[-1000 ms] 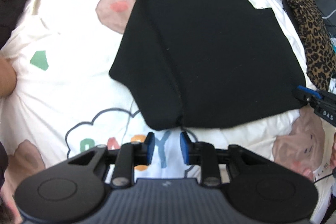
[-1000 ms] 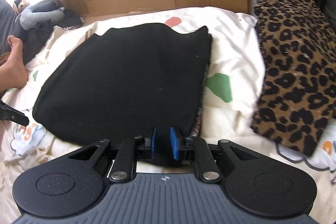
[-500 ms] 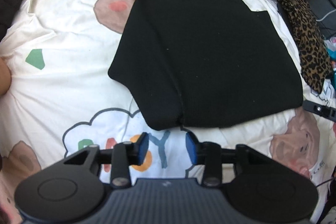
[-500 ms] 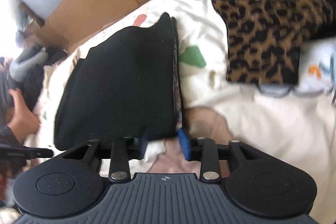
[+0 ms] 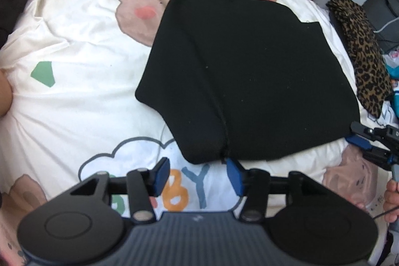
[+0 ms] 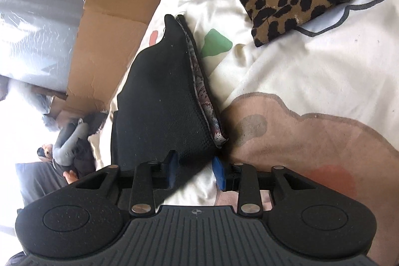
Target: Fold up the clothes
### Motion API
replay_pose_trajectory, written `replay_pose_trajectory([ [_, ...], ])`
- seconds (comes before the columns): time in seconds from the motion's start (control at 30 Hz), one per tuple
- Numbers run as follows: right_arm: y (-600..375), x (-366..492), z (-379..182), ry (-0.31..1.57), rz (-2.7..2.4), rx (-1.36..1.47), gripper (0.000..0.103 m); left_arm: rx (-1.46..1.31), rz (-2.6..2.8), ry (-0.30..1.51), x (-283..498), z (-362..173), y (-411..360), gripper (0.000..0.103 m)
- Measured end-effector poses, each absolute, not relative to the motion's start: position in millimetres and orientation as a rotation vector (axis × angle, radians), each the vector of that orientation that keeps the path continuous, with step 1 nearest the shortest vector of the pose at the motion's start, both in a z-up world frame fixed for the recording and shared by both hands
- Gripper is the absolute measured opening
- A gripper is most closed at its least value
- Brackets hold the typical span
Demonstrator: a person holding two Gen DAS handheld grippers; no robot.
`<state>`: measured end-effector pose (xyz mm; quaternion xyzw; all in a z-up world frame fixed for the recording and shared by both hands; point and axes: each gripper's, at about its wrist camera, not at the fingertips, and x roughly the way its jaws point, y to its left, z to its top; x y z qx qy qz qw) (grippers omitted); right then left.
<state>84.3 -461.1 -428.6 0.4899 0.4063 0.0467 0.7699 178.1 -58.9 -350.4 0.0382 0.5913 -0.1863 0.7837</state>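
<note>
Eyeing black top (image 5: 251,81) flat on bed (image 5: 74,101); soft, floppy, light knit; left gripper (image 5: 198,176) just opened, empty, near hem; right gripper (image 6: 197,172) closing around corner, not clamped; grab both near corners.

1. The left wrist camera is looking steeply down over its own left gripper (image 5: 197,175) from the near edge of the bed, taking in the whole black garment (image 5: 249,81).
2. The right wrist camera is sitting low and close at the garment's corner (image 6: 174,104), rolled sideways (the cardboard (image 6: 104,46) is running up the frame).
3. Both are sharing the garment, the leopard-print cloth (image 5: 359,51) and the cardboard.
</note>
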Motion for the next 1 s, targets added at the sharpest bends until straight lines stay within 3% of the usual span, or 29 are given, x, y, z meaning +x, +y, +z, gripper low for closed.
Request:
replay_pose_trajectory([
  [0.13,-465,86,-421,0.868,0.095,1.044,0.008,0.067,-0.411,1.280,178,-356,-61,0.048],
  [0.3,-465,88,-410,0.849,0.093,1.006,0.007,0.088,-0.431,1.283,177,-367,-64,0.046],
  [0.6,-463,95,-420,0.879,0.093,1.026,0.011,0.117,-0.441,1.272,179,-386,-65,0.026],
  [0.73,-463,96,-423,0.869,0.096,1.045,0.009,0.120,-0.436,1.255,179,-384,-61,0.002],
  [1.0,-465,97,-407,0.836,0.097,1.003,0.006,0.135,-0.389,1.234,177,-361,-49,0.001],
])
